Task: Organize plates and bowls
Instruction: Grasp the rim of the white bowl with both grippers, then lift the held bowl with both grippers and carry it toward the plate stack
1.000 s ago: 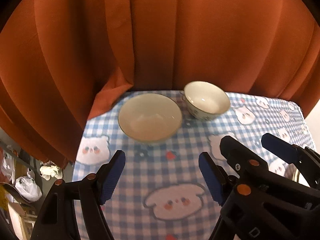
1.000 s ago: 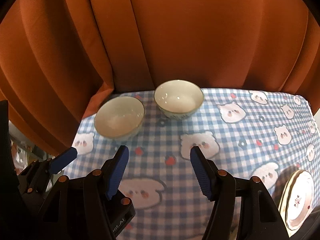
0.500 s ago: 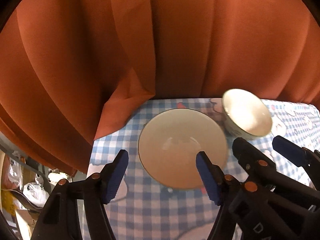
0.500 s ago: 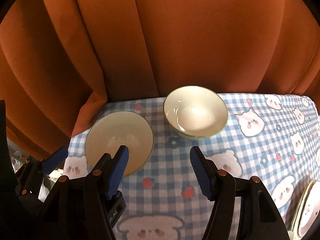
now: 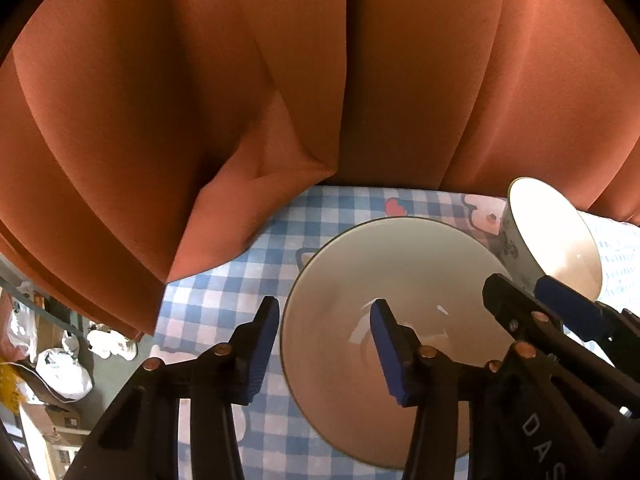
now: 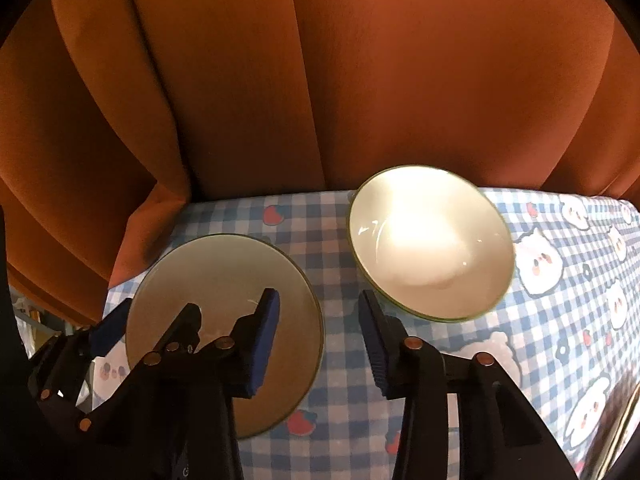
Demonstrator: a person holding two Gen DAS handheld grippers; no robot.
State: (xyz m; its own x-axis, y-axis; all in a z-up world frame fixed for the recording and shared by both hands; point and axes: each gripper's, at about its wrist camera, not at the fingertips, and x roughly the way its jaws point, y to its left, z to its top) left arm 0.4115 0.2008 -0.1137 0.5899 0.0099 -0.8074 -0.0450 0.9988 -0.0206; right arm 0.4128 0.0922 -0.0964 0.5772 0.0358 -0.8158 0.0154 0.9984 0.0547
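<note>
Black tool point(image 5: 324, 344) with blue pads, copper rivets.

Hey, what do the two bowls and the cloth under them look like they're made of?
Both bowls look like glazed ceramic, though the pictures cannot confirm it. The plain bowl has a smooth cream inside with small glints and a thin dark rim line. The patterned bowl gives a bright glare inside and carries printed decoration on its outer wall. The tablecloth looks like printed fabric or coated cloth, blue check with cartoon animals.

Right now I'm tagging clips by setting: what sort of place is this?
Probably a home dining corner: a blue-checked tablecloth with cartoon animals, two white ceramic bowls, and rust-orange pleated curtains behind; bags and boxes clutter the floor.
</note>
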